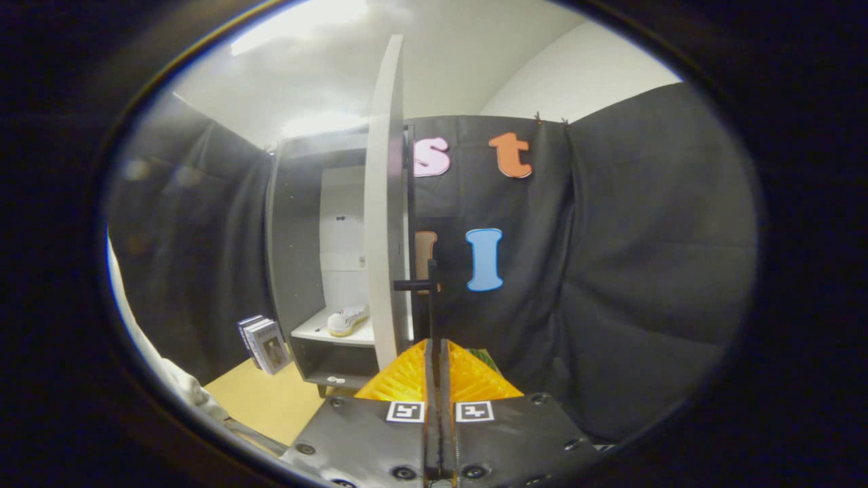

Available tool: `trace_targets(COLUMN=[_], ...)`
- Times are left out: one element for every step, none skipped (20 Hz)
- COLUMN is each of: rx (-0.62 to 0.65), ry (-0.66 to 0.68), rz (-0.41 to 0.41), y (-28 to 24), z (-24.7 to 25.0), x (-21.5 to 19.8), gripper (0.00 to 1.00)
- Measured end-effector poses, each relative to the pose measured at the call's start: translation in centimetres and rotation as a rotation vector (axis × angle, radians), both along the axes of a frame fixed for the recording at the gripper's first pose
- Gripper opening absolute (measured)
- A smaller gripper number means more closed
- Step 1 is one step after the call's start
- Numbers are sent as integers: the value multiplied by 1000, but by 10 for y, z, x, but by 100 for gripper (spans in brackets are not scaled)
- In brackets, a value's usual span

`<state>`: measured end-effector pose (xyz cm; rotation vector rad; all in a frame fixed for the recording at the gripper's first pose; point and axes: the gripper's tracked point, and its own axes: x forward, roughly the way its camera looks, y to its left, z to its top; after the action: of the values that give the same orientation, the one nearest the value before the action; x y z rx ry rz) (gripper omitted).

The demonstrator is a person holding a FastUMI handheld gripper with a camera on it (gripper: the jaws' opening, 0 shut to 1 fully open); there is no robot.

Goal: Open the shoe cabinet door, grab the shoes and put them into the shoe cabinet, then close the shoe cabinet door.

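Ahead, jaws clenched on door handle (pixel 422 285) — door (pixel 384 203) edge-on; shoe (pixel 347 319) on cabinet (pixel 298 224) shelf.

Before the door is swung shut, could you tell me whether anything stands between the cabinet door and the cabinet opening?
Nothing visible does. The white shoe lies on the shelf inside the shoe cabinet; the jaws are shut on the door handle.

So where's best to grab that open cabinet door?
By its dark handle, which juts from the door's outer face near the free edge; come straight on from that side. The gripper's jaws sit shut just below it, possibly pinching its bar.
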<state>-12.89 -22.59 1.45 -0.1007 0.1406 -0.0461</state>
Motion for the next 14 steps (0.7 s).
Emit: trace_targets(rx=[0, 0, -2, -10, -27, -39, -42, -35, -26, -4, 22, 52, 71, 92], ry=[-5, -9, -3, 10, 23, 42, 58, 80, 102, 130, 161, 203, 247, 300], rz=[0, 9, 12, 19, 24, 30, 39, 52, 56, 65, 67, 71, 64, 63], y=[12, 28, 41, 56, 68, 81, 94, 108, 120, 133, 144, 154, 161, 169], z=[1, -1, -8, -17, -29, -43, -58, -73, -92, -112, -133, -156, -179, -208], x=[-7, -13, -16, -18, -17, -14, -10, -6, 0, 2, 5, 7, 4, 7], gripper=[2, 2, 2, 2, 2, 4, 6, 8, 10, 12, 14, 16, 18, 20])
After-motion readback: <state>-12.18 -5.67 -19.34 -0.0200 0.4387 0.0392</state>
